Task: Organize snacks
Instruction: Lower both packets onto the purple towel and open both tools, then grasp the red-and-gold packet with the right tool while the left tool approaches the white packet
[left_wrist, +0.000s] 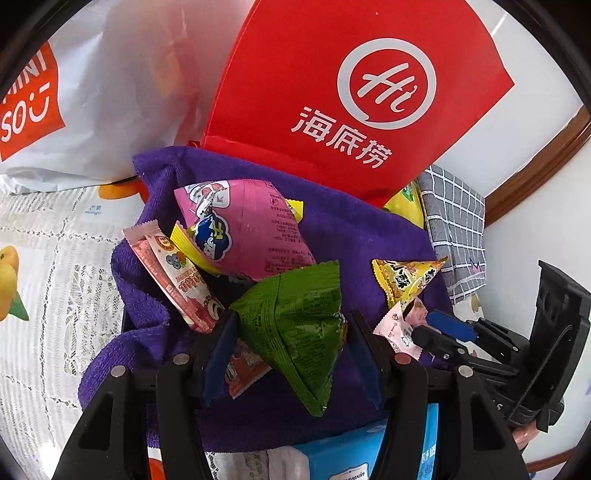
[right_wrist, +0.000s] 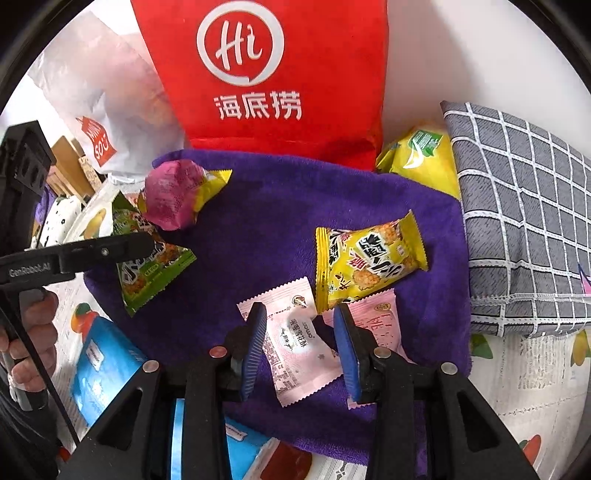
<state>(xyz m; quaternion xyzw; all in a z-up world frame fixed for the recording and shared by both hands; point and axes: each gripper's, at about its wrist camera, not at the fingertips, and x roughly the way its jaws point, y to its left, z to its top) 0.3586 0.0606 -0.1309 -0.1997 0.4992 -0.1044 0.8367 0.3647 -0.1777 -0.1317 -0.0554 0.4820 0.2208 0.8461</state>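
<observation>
My left gripper (left_wrist: 293, 314) is shut on a green triangular snack packet (left_wrist: 295, 325), with a pad against each side of it, just above the purple towel (left_wrist: 351, 236). My right gripper (right_wrist: 299, 308) is open and points down at the towel (right_wrist: 277, 221). A pale pink packet (right_wrist: 299, 343) lies flat between its blue pads (right_wrist: 258, 332), and a second pink packet (right_wrist: 380, 321) lies beside it. A yellow packet (right_wrist: 365, 266) rests just beyond them. A puffed pink packet (left_wrist: 251, 229) and a pink-red stick packet (left_wrist: 173, 280) lie to the left.
A red bag (left_wrist: 332, 92) and a white shopping bag (left_wrist: 92, 92) stand behind the towel. A grey checked cloth (right_wrist: 517, 221) lies to the right, with a yellow bag (right_wrist: 421, 162) at its corner. A blue box (right_wrist: 103, 365) sits near the front edge. A hand (right_wrist: 33, 332) holds the left gripper.
</observation>
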